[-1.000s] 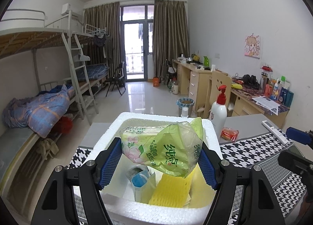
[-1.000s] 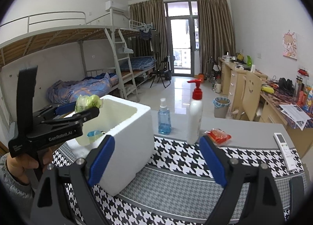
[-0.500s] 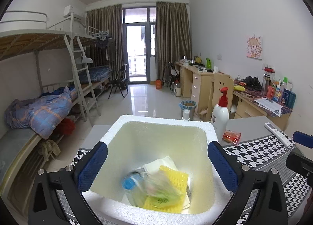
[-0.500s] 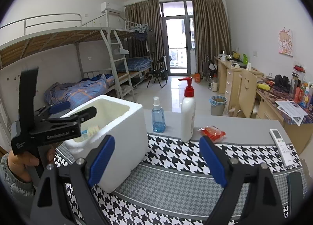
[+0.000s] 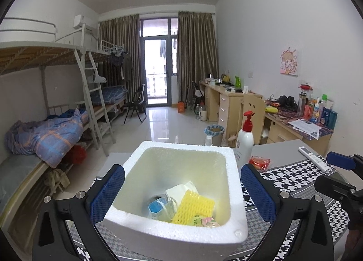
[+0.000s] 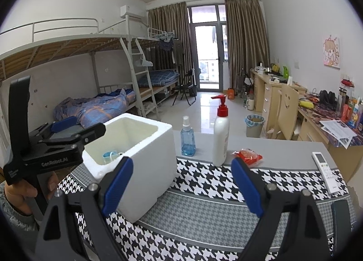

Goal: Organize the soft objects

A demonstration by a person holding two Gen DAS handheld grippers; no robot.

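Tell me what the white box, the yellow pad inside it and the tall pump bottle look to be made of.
White box: foam, probably expanded polystyrene; matte, thick walls, beaded pebbly rim.
Yellow pad: likely soft foam netting or sponge; ribbed, open-cell surface, dull finish.
Pump bottle: smooth, slightly glossy white plastic by the look, with a red plastic pump head.

Prob. dorm rm: bunk beds (image 5: pixel 45 61), desks (image 5: pixel 229 100)

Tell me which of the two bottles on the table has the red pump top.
The tall white bottle, standing right of the foam box. The small blue bottle beside it is clear blue with a spray cap.
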